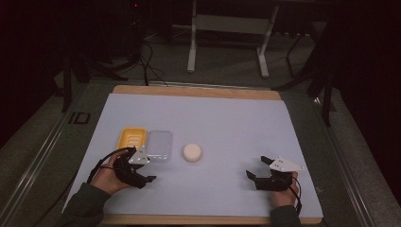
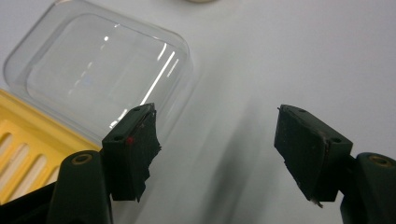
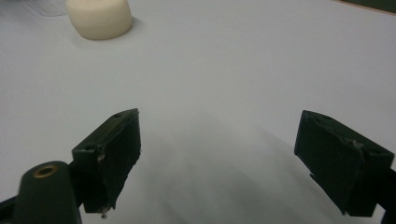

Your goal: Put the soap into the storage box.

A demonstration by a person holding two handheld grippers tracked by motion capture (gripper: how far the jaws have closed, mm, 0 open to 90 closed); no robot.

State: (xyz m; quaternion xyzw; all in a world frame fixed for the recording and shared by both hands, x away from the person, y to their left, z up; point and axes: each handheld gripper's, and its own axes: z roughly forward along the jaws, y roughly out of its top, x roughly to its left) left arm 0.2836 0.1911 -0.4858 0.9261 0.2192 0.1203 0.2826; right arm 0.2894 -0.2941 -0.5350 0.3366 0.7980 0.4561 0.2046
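Left tool point(image 2: 215, 154) jaws apart, empty, beside clear lid point(image 2: 100, 74), right tool point(image 3: 233, 163) apart, empty.

Yellow tray point(image 2: 28, 140) cut off left

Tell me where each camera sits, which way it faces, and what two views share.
High view: above the near table edge, looking forward and down on the white mat; both hands with left tool and right tool.
Left gripper view: on the left tool, facing the clear lid and yellow tray; jaws apart.
Right gripper view: on the right tool, facing the cream puck; jaws apart.
Shared: high and right gripper views show the puck.
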